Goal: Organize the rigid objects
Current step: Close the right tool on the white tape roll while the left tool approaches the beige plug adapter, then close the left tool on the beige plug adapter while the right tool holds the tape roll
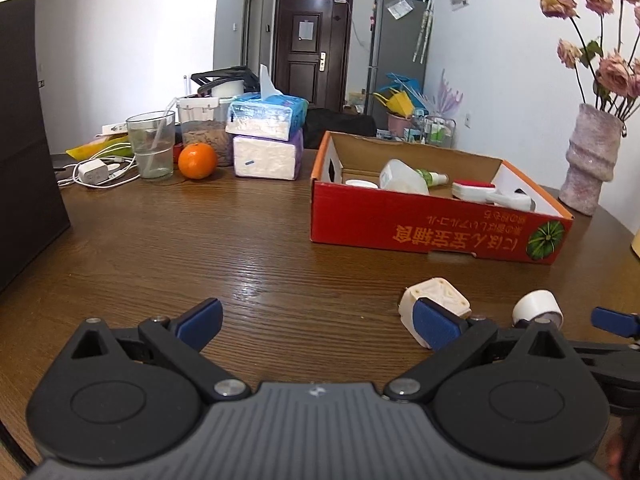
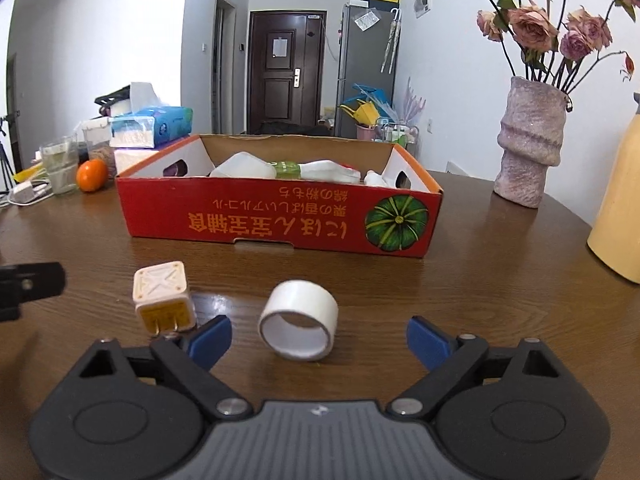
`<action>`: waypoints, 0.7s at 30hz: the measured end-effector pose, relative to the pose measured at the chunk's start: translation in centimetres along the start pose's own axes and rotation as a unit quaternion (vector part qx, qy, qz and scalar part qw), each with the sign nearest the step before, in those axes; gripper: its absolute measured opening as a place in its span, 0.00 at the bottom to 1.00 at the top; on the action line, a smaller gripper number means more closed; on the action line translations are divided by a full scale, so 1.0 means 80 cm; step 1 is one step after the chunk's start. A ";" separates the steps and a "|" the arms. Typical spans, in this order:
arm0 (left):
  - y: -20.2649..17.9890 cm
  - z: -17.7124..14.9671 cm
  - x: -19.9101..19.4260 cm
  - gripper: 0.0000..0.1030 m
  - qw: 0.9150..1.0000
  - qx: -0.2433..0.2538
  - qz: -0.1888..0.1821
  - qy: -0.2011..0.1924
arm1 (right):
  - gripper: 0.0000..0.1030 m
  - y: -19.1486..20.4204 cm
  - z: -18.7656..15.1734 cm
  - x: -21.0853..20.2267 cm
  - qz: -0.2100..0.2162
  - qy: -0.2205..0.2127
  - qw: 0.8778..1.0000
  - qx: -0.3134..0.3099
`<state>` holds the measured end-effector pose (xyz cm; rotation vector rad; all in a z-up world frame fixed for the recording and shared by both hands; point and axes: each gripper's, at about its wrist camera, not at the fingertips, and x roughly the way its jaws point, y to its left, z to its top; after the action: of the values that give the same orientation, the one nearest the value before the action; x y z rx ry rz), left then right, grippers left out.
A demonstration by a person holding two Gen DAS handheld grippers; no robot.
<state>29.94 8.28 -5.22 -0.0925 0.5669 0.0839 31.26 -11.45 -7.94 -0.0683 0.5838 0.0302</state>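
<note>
A red cardboard box [image 1: 420,220] [image 2: 280,220] sits on the wooden table and holds a white bottle [image 1: 402,178], a green-labelled spray bottle [image 2: 288,170] and other white items. A cream plug adapter [image 1: 438,300] [image 2: 162,294] and a white tape roll [image 1: 538,308] [image 2: 298,326] lie on the table in front of the box. My left gripper [image 1: 318,326] is open and empty, its right finger just in front of the adapter. My right gripper [image 2: 320,340] is open, with the tape roll lying between its fingers, not gripped.
An orange [image 1: 197,161], a glass [image 1: 152,146], a charger with cable [image 1: 94,172] and tissue packs [image 1: 266,140] stand at the back left. A pink vase with roses [image 2: 528,140] and a yellow jug [image 2: 618,216] stand on the right. A dark panel [image 1: 24,140] is at the far left.
</note>
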 end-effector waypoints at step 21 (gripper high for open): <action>0.001 0.000 0.021 1.00 1.000 -0.016 0.015 0.014 | 0.41 -0.006 0.009 0.025 0.018 0.010 0.999 0.029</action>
<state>31.38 8.49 -6.13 -0.1165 0.5960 0.1201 33.33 -11.85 -8.41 -0.0015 0.6061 0.0480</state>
